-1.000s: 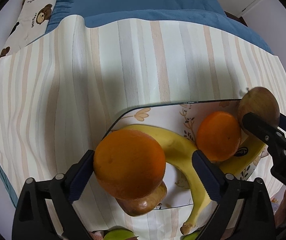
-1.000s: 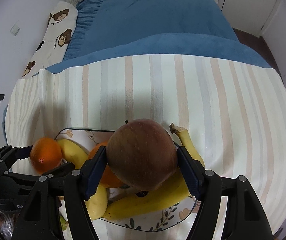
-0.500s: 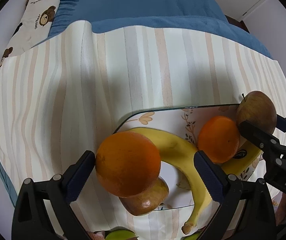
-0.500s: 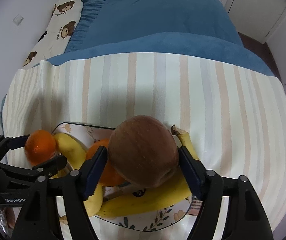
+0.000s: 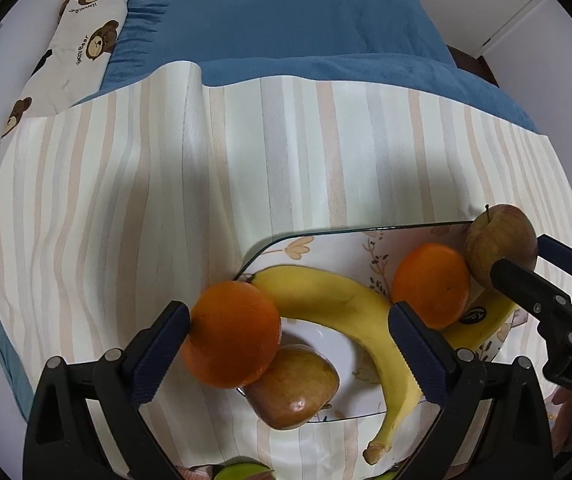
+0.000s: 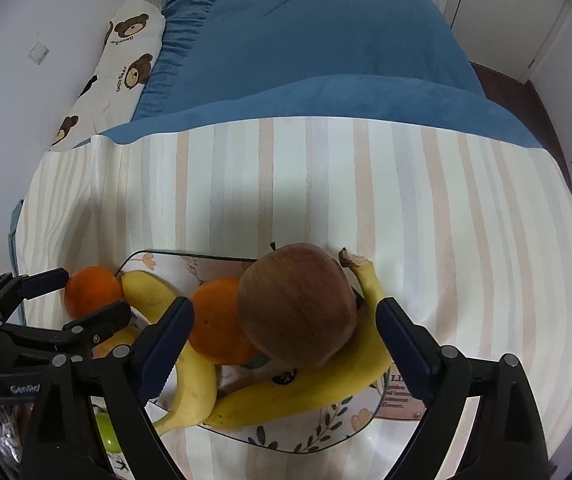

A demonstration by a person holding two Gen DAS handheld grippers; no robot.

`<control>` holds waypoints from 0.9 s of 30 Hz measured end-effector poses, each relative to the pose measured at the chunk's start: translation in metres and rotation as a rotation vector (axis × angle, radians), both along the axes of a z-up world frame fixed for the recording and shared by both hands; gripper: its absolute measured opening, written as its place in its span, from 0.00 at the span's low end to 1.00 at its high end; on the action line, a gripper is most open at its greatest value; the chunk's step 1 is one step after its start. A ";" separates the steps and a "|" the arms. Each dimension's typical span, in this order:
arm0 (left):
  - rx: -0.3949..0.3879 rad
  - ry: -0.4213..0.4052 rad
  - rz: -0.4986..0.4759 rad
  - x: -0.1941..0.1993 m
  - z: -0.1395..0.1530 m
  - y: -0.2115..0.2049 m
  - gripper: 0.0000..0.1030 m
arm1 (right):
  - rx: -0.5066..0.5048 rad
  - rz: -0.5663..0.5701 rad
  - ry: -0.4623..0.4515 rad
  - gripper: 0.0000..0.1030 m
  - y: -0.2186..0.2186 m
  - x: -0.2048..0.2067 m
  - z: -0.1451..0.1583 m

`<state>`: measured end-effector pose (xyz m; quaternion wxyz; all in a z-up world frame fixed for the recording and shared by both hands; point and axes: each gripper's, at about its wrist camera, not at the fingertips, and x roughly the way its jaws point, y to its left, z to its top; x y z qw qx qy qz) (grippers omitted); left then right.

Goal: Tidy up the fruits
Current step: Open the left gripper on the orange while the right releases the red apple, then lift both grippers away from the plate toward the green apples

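Right gripper (image 6: 284, 346): our jaws have just been opening, pads clear of the apple (image 6: 298, 304).
Apple: resting on bananas, plate's (image 6: 310, 446) 2 o'clock corner.
Left gripper (image 5: 288, 346): wide, one pad touching an orange (image 5: 232, 334); grip uncertain.
Advice: we lift straight up, avoiding nudges.

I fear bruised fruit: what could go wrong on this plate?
The right gripper has just been opening; the freed apple sits on a banana and an orange and may roll off the plate. The second orange perches on another apple at the rim, inside the open left gripper; it may tumble.
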<state>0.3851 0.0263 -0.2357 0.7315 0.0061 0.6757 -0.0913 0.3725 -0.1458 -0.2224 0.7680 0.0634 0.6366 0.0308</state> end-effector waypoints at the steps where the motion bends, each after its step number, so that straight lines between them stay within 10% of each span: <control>1: -0.001 -0.002 -0.003 0.001 -0.001 0.001 0.99 | 0.001 -0.006 -0.001 0.91 -0.002 0.000 0.001; 27: 0.037 -0.261 0.047 -0.102 0.090 0.032 0.99 | -0.095 -0.030 -0.173 0.96 0.004 -0.107 0.071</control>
